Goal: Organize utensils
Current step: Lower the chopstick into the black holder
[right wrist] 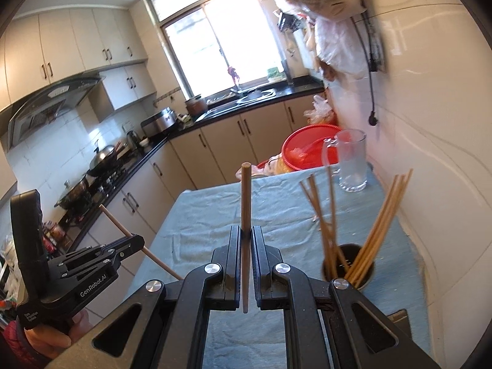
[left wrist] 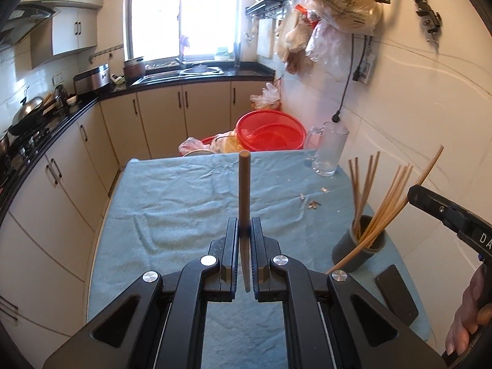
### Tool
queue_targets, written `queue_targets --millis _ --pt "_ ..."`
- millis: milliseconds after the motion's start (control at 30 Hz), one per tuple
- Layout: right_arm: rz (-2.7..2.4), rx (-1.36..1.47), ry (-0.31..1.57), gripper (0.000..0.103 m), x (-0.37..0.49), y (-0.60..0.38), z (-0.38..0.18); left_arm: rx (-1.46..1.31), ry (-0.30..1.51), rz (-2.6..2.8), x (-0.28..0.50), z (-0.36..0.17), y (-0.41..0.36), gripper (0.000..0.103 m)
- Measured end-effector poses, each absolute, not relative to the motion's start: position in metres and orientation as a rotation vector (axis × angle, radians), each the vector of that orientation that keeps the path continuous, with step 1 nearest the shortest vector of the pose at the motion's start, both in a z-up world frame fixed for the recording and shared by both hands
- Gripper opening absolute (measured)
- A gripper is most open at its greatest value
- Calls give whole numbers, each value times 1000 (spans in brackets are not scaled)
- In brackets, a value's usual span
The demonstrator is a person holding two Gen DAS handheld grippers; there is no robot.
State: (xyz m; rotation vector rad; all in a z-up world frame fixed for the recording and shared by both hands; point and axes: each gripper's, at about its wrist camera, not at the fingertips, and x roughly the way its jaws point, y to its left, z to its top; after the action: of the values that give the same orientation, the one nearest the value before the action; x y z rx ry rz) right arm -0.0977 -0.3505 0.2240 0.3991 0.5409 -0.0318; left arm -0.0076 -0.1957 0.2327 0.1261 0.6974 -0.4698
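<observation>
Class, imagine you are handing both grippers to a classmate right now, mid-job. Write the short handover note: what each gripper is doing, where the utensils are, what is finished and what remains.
Left gripper: shut on one chopstick, held above the blue cloth.
Right gripper: shut on a second chopstick, near the holder.
Holder: a dark cup at the right side of the table, already holding a bunch of chopsticks standing tilted inside.
Also on the cloth: a glass mug at the far edge and a dark flat object near the holder.
Done: most chopsticks are in the cup.
Left: probably drop both held chopsticks into the cup. No other loose utensils show on the cloth.
</observation>
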Motion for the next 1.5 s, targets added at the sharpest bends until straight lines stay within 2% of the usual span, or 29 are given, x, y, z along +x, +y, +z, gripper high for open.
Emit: queue_targets --millis 533,833,1167,1500 --pt "-196 456 408 7 -148 -426 263 126 632 -612 -11 279 -256 7" --pt "-270 485 388 7 -163 -463 264 120 618 -712 -16 301 -300 7" --pt "-299 508 410 7 -162 -485 251 140 632 -783 -20 298 -345 7" --pt "-299 515 459 7 -148 -490 233 175 701 -786 -11 267 -368 7"
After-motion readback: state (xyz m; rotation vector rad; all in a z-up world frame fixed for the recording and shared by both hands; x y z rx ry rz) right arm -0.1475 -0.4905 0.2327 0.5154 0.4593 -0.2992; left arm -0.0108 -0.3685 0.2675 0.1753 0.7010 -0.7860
